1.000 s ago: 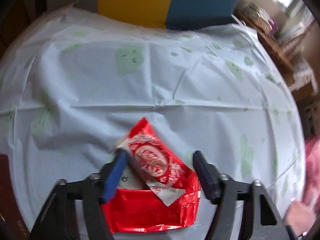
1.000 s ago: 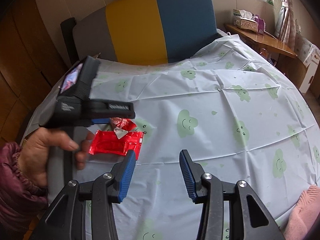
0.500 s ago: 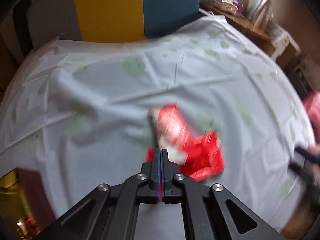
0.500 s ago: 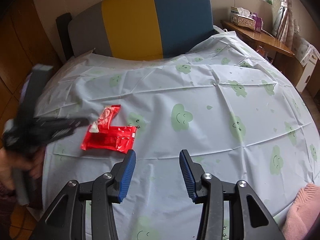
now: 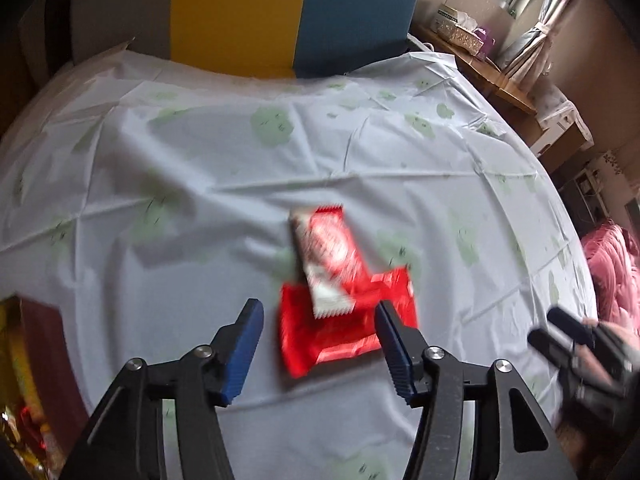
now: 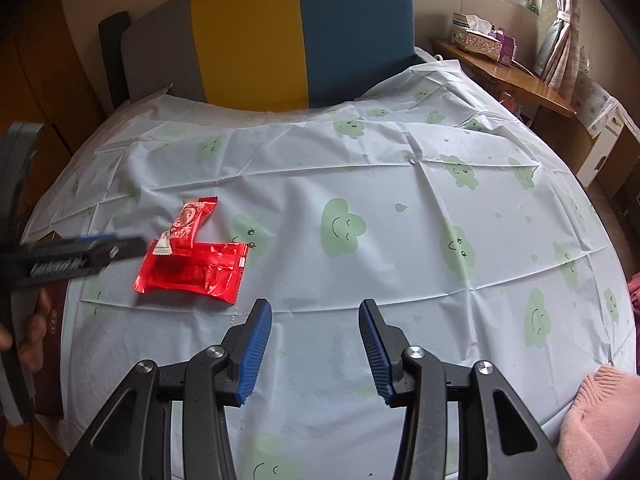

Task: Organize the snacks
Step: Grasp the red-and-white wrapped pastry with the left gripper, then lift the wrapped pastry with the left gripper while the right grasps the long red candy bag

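Lying near the worktop's left edge, the small red-and-white snack bar (image 6: 191, 224) overlaps the far edge of the flat red snack packet (image 6: 192, 266), both on the cloud-print tablecloth (image 6: 400, 240). The left gripper (image 5: 318, 344) hangs just above them, jaws opening with nothing pinched. The right gripper (image 6: 316, 348) hovers mid-worktop, jaws apart and empty.

Left tool (image 5: 318, 318) jaws opening above two red snack packets (image 5: 344, 304); nothing gripped.
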`<state>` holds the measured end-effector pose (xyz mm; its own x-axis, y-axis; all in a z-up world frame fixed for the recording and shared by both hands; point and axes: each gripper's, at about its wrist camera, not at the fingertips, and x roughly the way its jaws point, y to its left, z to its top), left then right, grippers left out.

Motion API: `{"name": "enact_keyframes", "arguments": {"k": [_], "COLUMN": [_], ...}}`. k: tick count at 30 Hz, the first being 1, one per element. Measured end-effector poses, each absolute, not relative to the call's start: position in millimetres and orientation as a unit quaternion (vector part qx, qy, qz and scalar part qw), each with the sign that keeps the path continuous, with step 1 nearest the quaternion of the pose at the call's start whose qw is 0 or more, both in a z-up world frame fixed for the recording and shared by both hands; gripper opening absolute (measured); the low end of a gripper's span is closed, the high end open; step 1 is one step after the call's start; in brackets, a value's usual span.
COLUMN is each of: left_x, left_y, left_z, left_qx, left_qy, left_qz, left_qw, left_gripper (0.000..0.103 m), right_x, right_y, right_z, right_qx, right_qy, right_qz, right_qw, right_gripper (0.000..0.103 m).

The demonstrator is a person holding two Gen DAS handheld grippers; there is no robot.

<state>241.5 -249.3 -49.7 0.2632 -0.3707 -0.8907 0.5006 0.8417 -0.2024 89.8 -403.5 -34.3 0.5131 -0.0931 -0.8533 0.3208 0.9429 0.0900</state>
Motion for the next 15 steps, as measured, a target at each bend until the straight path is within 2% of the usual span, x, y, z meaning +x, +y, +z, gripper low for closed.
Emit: {"name": "enact_keyframes", "arguments": {"k": [12,14,15], "left_x": [280.2,279.0,276.5], "left_y": [-305.6,-307.8,-307.5], "left_z": [-91.7,-97.2,-96.0], "left_qx": [0.101,0.122,0.130], "left_qy": [0.580,0.577,0.567], "left_qz": [-0.246,-0.238,-0.239], "left_qw": [0.770,0.772,0.777], "left_gripper": [0.061,0.042,0.042], "right_x": [91.8,91.7,91.1], "right_y": [-403.6,-403.4,-403.8], "right_z": [-34.2,-33.7,-33.4], "right_qx": [0.138,0.139,0.140], "right_qy": [0.478,0.478,0.477], "right_qz": [-0.099,-0.098,-0.098], "right_qw": [0.862,0.862,0.862], "right_gripper": [0.046,0.046,0.046]}}
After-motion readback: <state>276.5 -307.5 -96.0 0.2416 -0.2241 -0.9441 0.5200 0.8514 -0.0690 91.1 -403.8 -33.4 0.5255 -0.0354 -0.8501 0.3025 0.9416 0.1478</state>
